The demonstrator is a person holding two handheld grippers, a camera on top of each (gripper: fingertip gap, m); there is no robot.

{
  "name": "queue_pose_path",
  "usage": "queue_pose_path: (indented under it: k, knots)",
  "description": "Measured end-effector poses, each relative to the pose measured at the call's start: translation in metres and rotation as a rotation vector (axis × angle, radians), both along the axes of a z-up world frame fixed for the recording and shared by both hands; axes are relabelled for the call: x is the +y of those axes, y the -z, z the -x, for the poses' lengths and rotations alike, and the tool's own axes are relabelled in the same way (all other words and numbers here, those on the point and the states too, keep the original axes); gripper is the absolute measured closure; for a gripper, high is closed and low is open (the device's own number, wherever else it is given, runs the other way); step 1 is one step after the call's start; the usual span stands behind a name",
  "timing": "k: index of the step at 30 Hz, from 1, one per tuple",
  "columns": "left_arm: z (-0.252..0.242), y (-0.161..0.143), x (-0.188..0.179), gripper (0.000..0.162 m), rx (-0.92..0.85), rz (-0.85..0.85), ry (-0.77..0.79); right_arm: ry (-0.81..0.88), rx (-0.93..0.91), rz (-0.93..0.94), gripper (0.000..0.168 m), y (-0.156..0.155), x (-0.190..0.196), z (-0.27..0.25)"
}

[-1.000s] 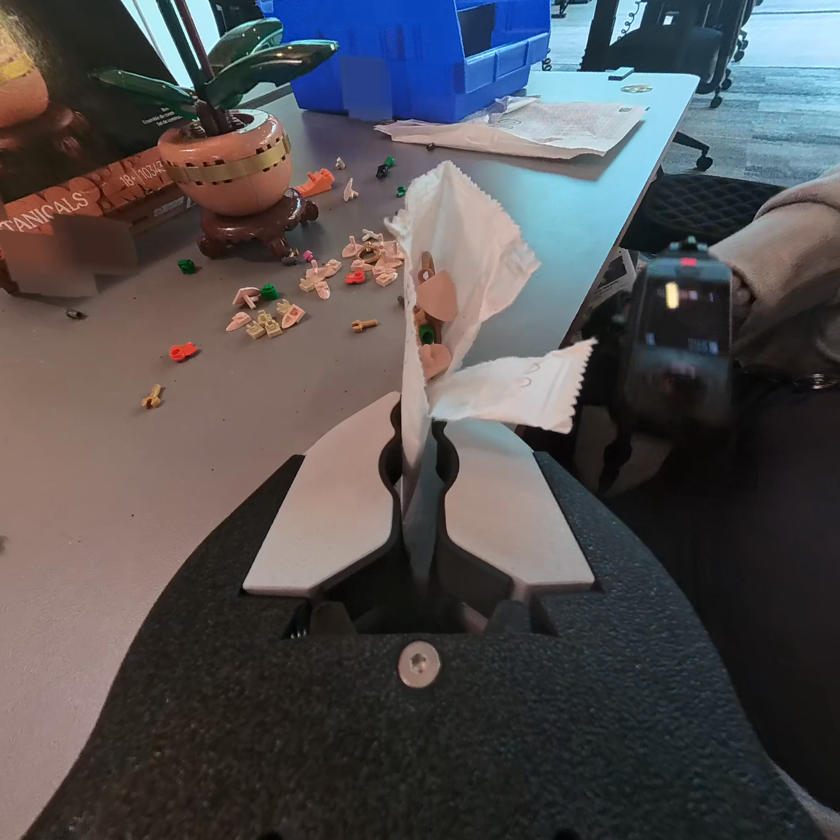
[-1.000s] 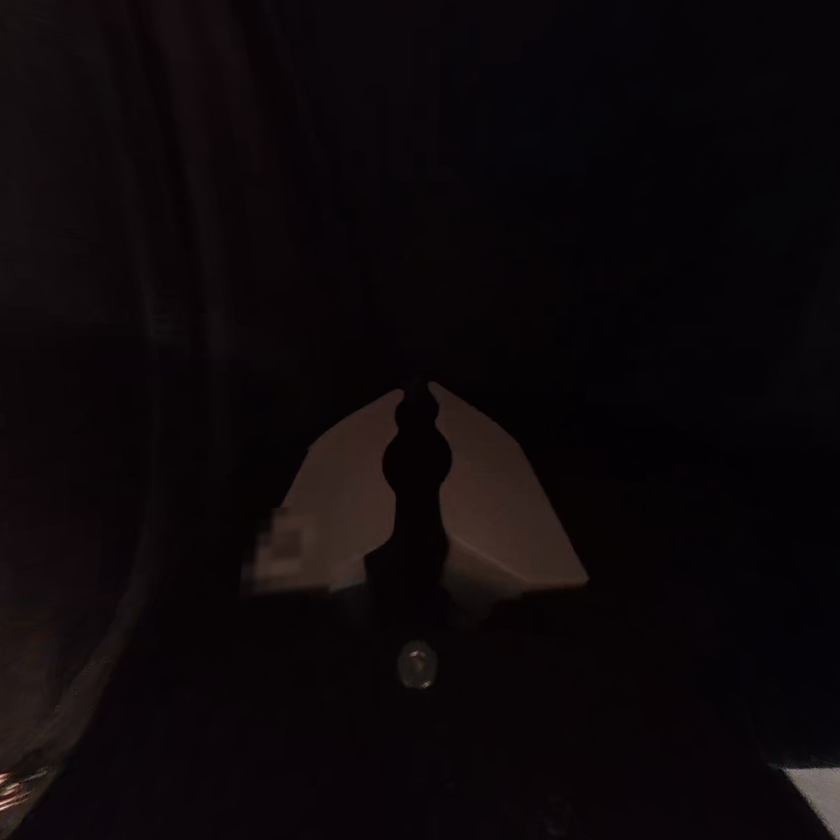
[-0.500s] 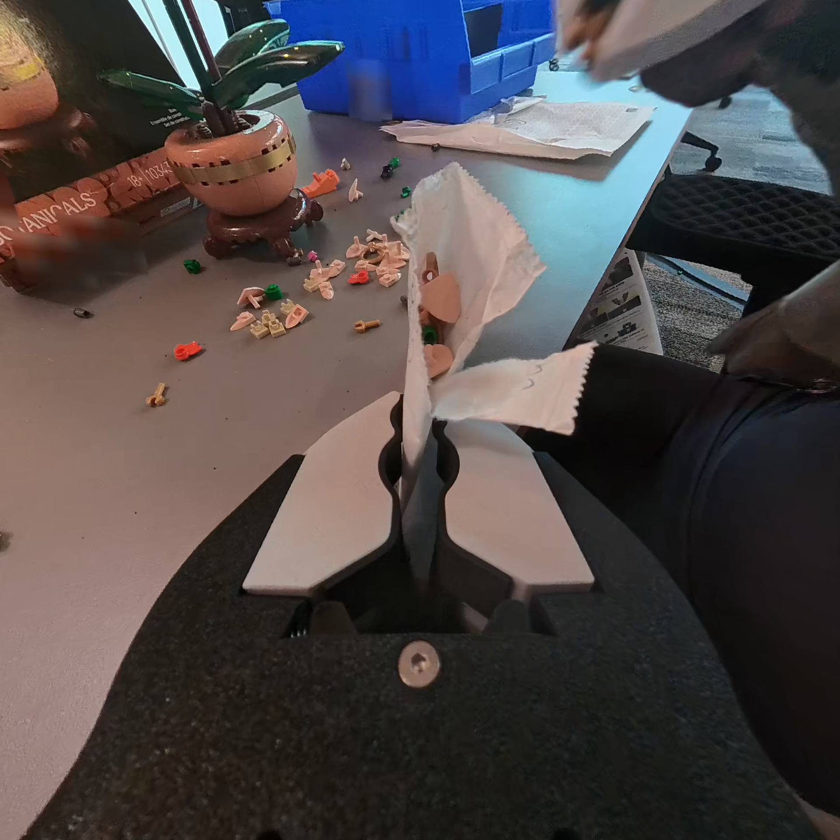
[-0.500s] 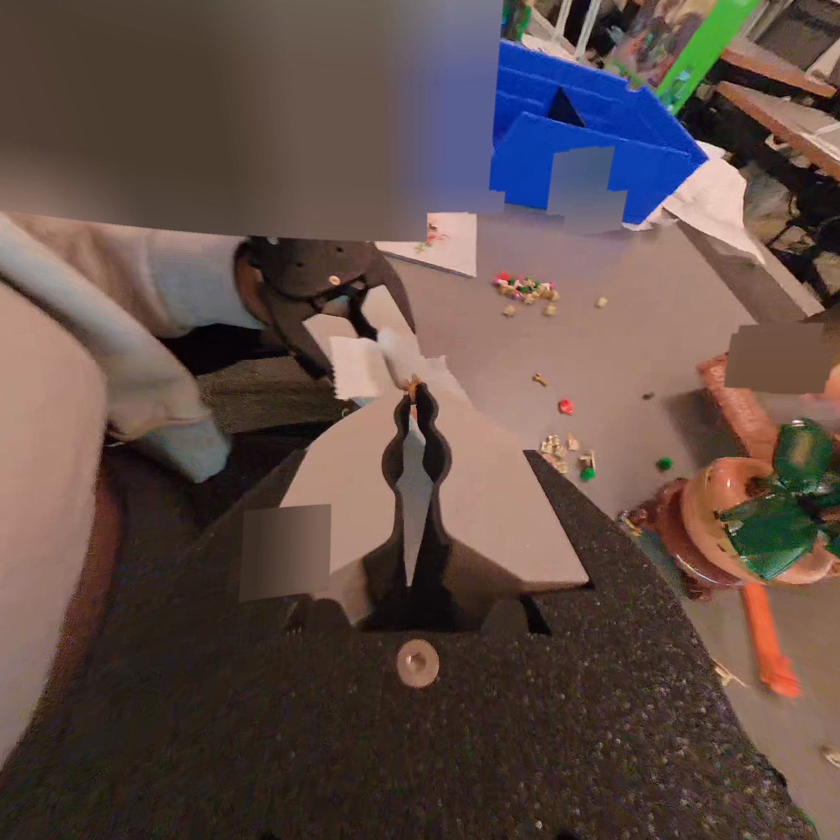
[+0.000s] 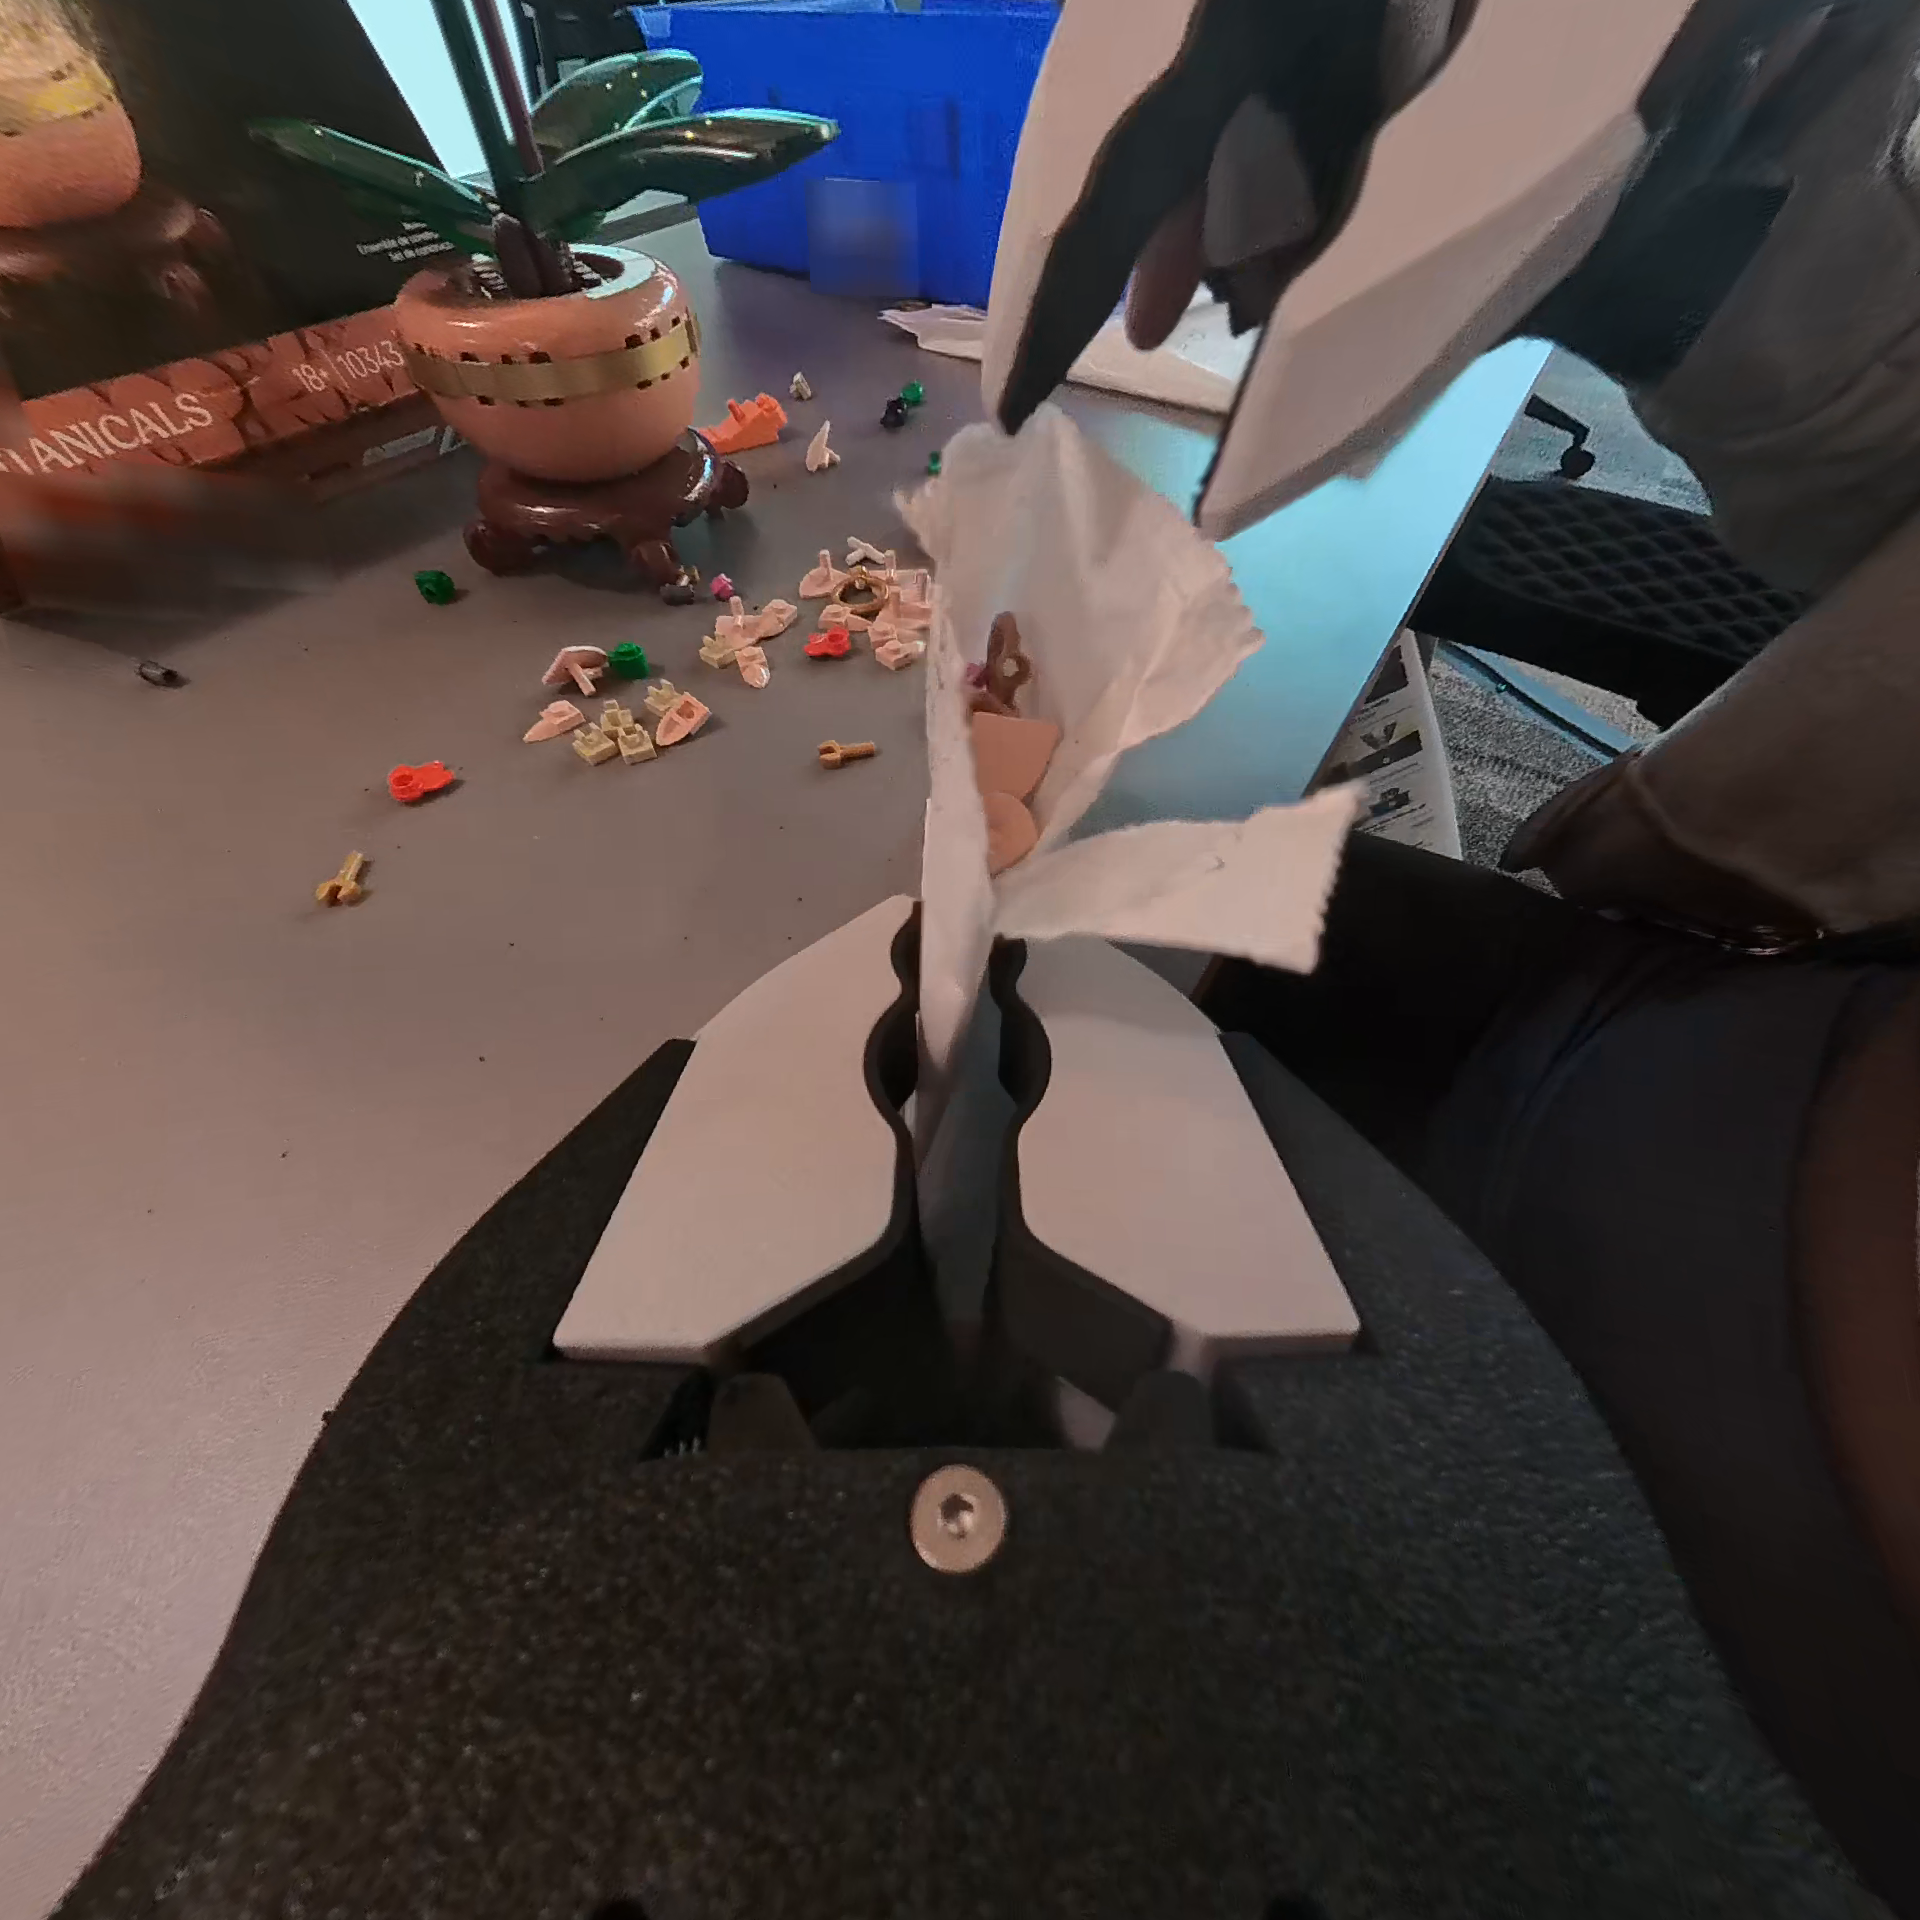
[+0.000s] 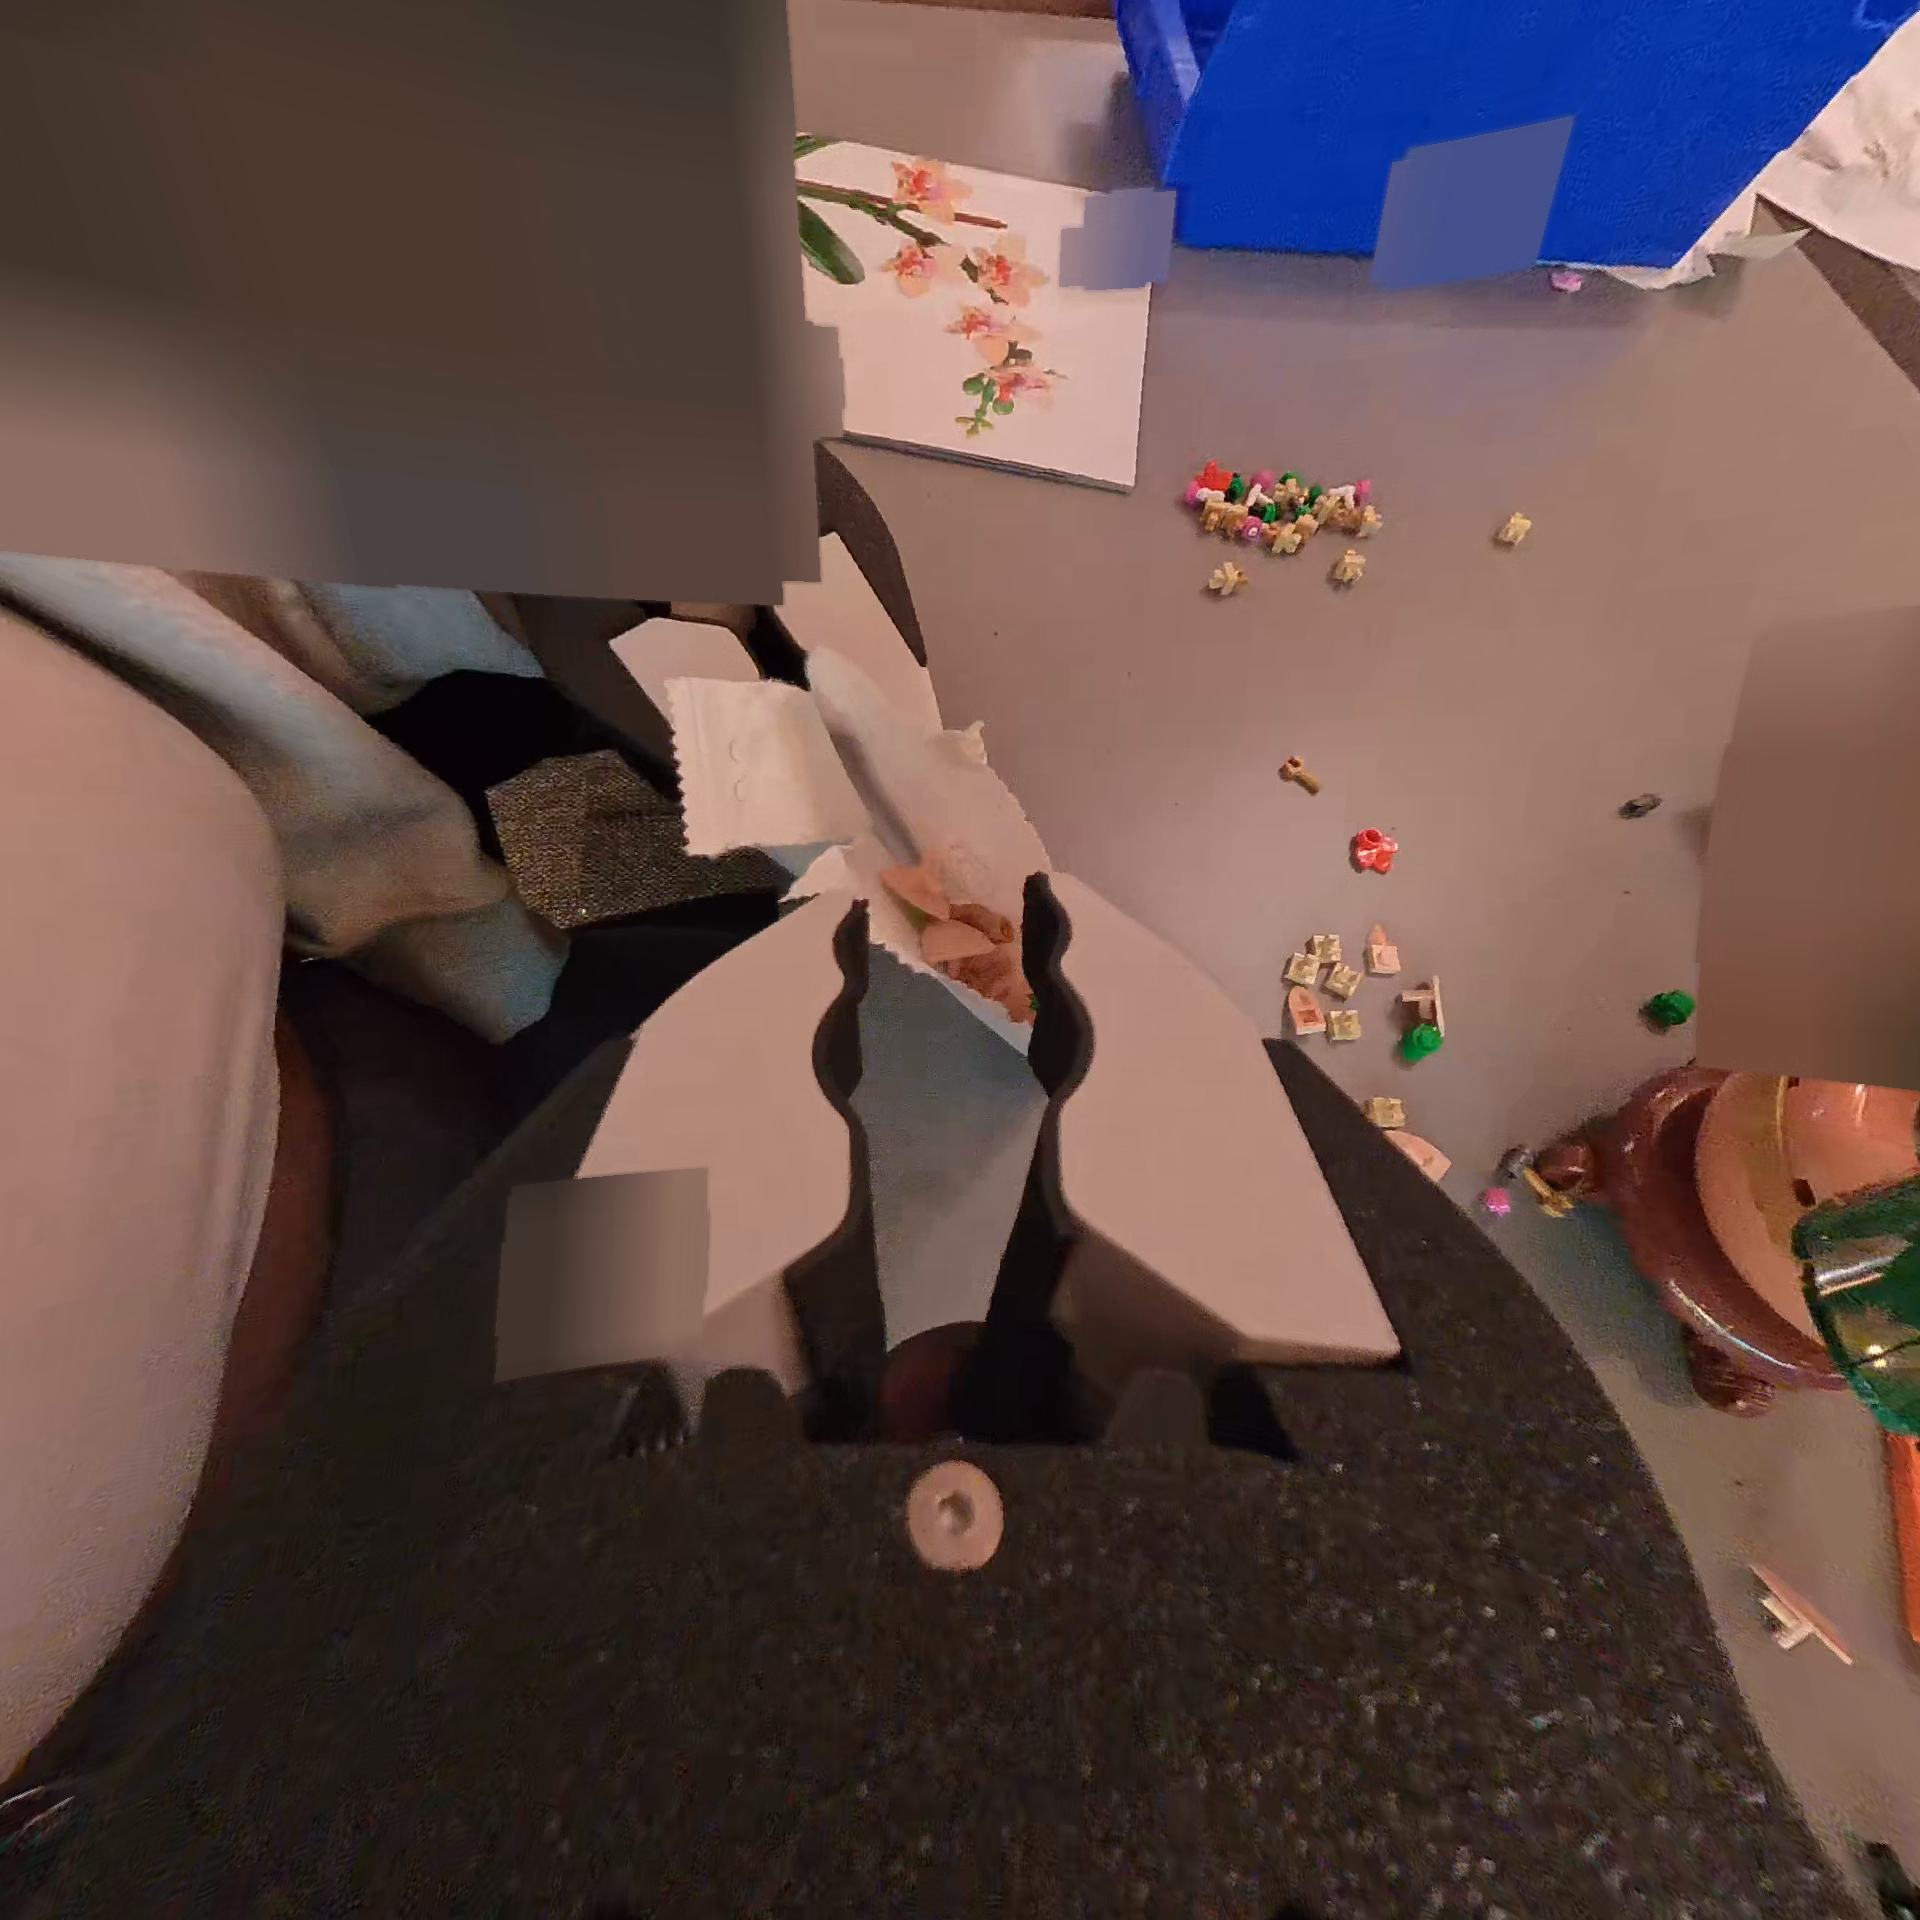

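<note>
My left gripper [image 5: 961,914] is shut on the lower part of a torn white paper bag [image 5: 1091,582] and holds it upright over the table's near edge. Small pink and tan toy pieces [image 5: 1013,743] lie inside the open bag. My right gripper [image 6: 945,902] is open. It comes down from above, and in the left wrist view [image 5: 1117,468] one fingertip touches the bag's top edge. In the right wrist view the bag [image 6: 769,758] and its pieces [image 6: 971,945] lie just ahead of the open fingers.
A brick-built potted plant [image 5: 551,353] stands on the grey table [image 5: 260,1039] with loose small pieces [image 5: 727,665] scattered before it. A blue bin [image 5: 862,135], a product box [image 5: 208,405] and an instruction booklet [image 6: 987,312] lie farther back. A black chair [image 5: 1610,561] stands off the table's right edge. The grippers' ends are close to 7 cm from one another.
My right gripper rose from a dark spot low by the person's lap, swung over the table to the bag's top and opened. My left gripper kept hold of the bag, nearly still.
</note>
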State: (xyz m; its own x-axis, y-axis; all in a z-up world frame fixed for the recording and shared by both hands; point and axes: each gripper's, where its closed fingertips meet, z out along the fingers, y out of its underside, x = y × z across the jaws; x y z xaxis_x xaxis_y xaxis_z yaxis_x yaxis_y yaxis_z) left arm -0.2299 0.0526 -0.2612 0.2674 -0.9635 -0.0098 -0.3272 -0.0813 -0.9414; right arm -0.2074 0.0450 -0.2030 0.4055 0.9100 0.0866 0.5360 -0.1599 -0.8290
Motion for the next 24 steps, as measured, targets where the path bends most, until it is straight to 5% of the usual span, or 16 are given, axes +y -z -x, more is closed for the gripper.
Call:
queue_pose_path:
  k: [4, 7, 11, 24]
  knots:
    - [0.002, 0.0, 0.0, 0.152, -0.016, 0.021, -0.01, -0.004, 0.073, -0.031, 0.145, -0.019, -0.002, -0.028]
    - [0.003, -0.001, 0.001, 0.152, -0.029, 0.043, -0.008, 0.163, -0.066, 0.031, 0.147, 0.016, 0.021, -0.08]
    - [0.003, -0.002, 0.0, 0.152, -0.035, 0.046, -0.009, 0.006, -0.207, 0.041, 0.152, 0.06, 0.022, -0.082]
    - [0.006, -0.006, 0.002, 0.152, -0.076, 0.067, -0.018, -0.237, -0.284, 0.118, 0.16, 0.084, 0.04, -0.06]
